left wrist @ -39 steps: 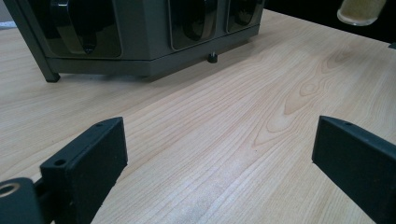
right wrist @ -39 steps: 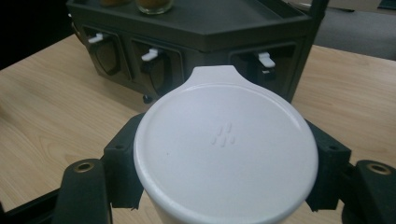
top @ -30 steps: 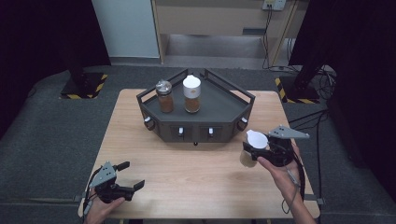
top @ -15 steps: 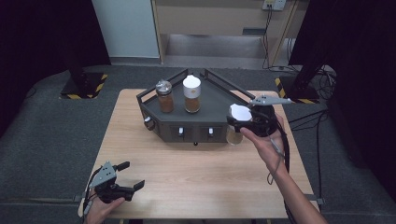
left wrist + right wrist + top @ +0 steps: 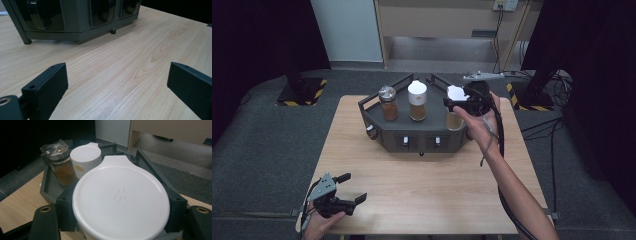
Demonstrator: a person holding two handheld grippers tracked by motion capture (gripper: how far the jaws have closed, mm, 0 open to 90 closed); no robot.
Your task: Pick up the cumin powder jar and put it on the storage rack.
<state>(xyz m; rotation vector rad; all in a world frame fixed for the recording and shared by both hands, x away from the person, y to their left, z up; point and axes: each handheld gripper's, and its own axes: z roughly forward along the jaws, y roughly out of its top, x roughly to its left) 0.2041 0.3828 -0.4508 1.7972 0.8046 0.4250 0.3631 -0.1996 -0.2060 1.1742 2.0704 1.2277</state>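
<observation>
White-lidded spice jar (image 5: 455, 107) clamped in your right gripper (image 5: 462, 102) hangs over dark rack (image 5: 377, 127), two jars already seated; left gripper (image 5: 344, 192) idle, jaws apart.

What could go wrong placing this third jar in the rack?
1. The right hand-held gripper holds the white-lidded jar by its lid, the body hanging over the rack; a weak grip could drop it.
2. The white-capped jar stands close beside it; drifting left could knock it, or the clear-topped jar beyond.
3. The lid hides the landing spot in the right gripper view, so it may catch the rack's rail.
</observation>
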